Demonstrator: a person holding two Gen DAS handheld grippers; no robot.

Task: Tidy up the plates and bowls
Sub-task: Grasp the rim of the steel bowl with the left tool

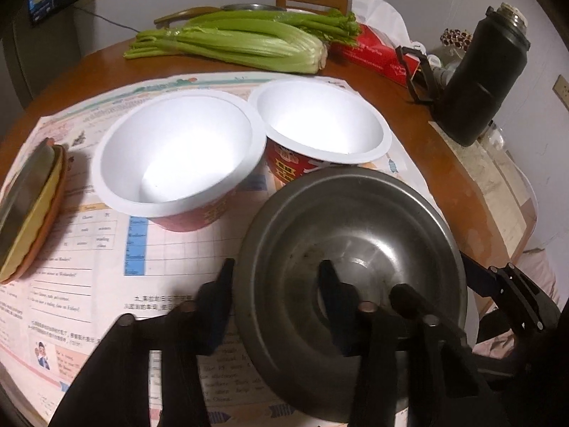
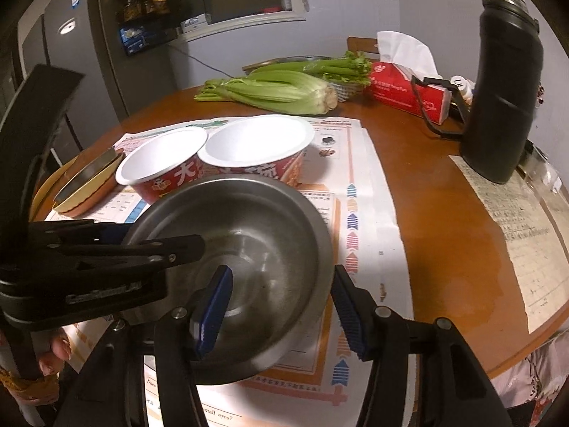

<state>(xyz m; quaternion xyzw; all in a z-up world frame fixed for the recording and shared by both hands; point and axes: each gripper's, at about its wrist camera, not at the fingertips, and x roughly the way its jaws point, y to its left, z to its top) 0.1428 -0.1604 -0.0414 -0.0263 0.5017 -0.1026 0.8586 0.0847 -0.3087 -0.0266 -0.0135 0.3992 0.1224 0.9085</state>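
Both grippers grip one round stainless-steel bowl [image 1: 355, 259] by its rim: the left gripper [image 1: 275, 277] straddles the bowl's left wall, the right gripper [image 2: 281, 284] its right wall, each with one blue-padded finger inside and one outside, jaws narrowed onto the metal. That bowl sits on printed paper sheets [image 1: 106, 284] covering a round brown wooden table [image 2: 444, 213]. Behind the bowl stand two white-lined red paper bowls [image 1: 177, 156], touching. Left of it lies a stack of shallow plates [image 1: 32, 210]. Green celery [image 1: 242, 42] lies beyond, a black flask [image 2: 505, 99] far right.
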